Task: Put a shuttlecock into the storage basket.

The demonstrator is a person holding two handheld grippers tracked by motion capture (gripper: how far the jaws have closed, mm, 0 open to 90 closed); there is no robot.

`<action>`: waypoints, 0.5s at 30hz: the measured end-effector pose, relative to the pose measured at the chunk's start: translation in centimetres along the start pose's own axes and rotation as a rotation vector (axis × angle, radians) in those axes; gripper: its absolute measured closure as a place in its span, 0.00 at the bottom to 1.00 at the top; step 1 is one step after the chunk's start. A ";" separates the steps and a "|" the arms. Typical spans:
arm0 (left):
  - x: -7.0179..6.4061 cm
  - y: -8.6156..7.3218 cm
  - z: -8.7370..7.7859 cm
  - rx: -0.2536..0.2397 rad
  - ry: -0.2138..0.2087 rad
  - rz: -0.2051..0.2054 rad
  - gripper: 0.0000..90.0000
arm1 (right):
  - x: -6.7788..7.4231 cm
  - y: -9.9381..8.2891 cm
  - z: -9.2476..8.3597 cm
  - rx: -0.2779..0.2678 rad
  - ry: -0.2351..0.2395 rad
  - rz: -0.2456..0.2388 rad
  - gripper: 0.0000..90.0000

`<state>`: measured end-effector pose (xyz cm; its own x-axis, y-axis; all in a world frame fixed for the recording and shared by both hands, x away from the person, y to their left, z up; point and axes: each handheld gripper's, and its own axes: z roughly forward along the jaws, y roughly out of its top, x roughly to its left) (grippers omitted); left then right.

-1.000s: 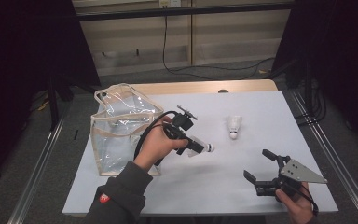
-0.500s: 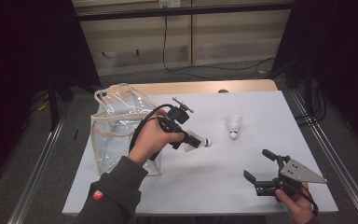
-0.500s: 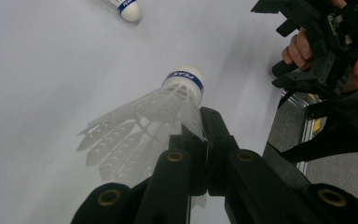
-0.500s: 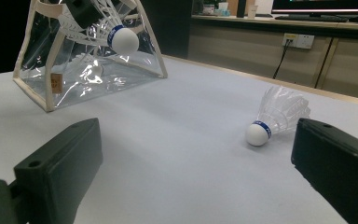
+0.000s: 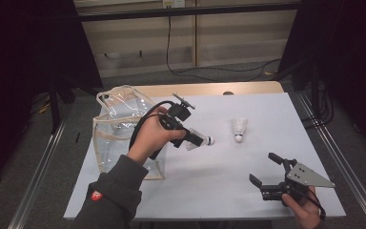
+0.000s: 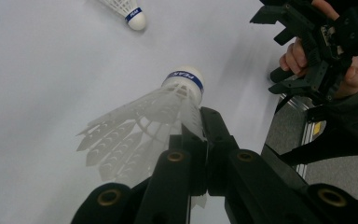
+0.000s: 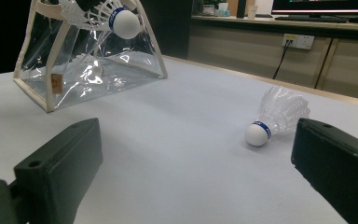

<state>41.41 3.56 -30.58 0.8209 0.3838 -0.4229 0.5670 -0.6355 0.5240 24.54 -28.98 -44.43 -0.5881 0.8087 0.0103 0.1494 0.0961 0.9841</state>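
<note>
A white feathered shuttlecock with a blue band [image 6: 168,107] is being pinched by its skirt in the left gripper [image 5: 201,141]; it should be tipped cork-down over the clear plastic pouch [image 5: 119,126], probably open-topped.

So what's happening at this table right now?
A person's left gripper is shut on a shuttlecock's feathers, holding it above the white table beside a clear bag. A second shuttlecock lies on the table. The right gripper waits open near the table's front edge.
</note>
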 end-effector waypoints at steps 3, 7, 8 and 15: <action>0.1 0.1 -0.2 0.000 -0.003 0.000 1.00 | 0.0 0.0 0.0 0.001 0.000 -0.004 0.02; 0.1 0.3 -0.5 0.010 0.001 -0.002 1.00 | 0.0 0.0 0.1 -0.001 0.002 -0.003 0.02; 0.0 0.3 -0.5 0.011 -0.002 -0.005 1.00 | 0.0 0.0 0.0 -0.001 0.001 -0.004 0.02; 0.1 0.5 -0.7 0.007 0.001 -0.003 1.00 | 0.0 0.0 0.0 -0.001 0.002 -0.006 0.02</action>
<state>41.86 3.77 -29.82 0.8195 0.3863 -0.4233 0.5687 -0.6395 0.5173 24.54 -28.93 -44.43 -0.5907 0.8069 0.0051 0.1454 0.1002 0.9843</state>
